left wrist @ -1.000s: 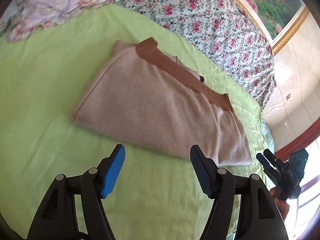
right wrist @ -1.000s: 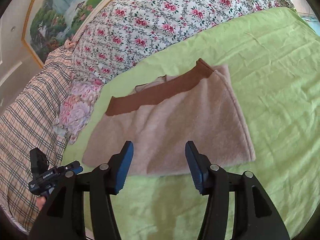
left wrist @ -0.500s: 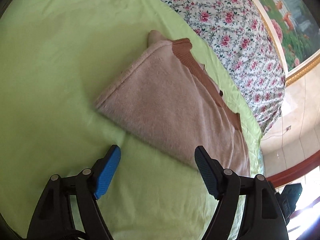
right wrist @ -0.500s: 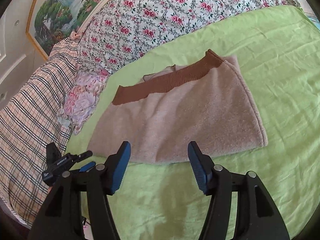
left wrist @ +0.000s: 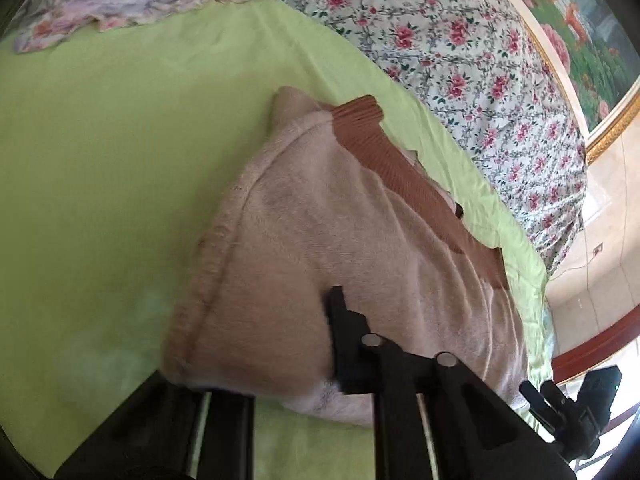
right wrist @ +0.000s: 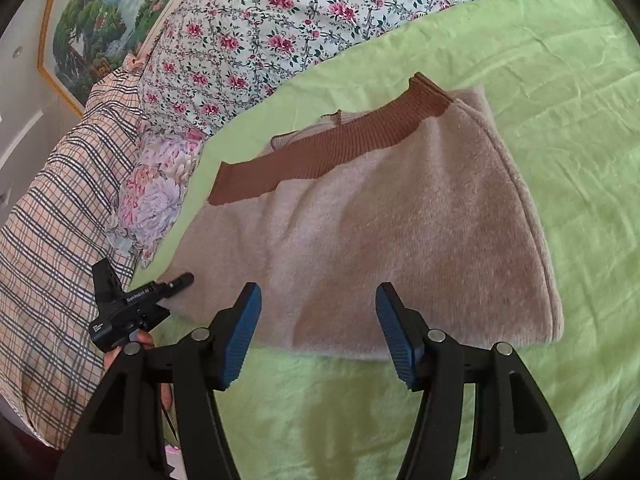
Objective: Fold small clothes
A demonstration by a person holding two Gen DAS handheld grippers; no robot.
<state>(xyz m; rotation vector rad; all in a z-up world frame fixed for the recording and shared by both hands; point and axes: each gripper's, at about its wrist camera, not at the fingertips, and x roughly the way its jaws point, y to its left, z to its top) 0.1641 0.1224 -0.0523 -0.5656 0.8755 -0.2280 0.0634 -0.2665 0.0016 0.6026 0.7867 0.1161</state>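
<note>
A folded beige fuzzy garment (right wrist: 380,232) with a brown ribbed band (right wrist: 320,148) lies on the green sheet. In the left wrist view the garment (left wrist: 320,240) fills the middle. My left gripper (left wrist: 256,360) straddles its near left corner: one finger (left wrist: 348,344) rests on top, the other is hidden under the cloth, so the jaw state is unclear. In the right wrist view the left gripper (right wrist: 160,292) touches the garment's left corner. My right gripper (right wrist: 318,328) is open and empty, just above the garment's near edge.
The green sheet (right wrist: 560,80) covers the bed. A floral quilt (right wrist: 300,12) lies behind the garment, a plaid cover (right wrist: 48,240) and a floral pillow (right wrist: 156,192) to the left. A framed painting (right wrist: 100,8) hangs on the wall. The bed edge and floor show in the left wrist view (left wrist: 592,272).
My left gripper has moved forward onto the garment's left corner, one finger over the cloth. My right gripper has come slightly closer to the near edge and stays open.
</note>
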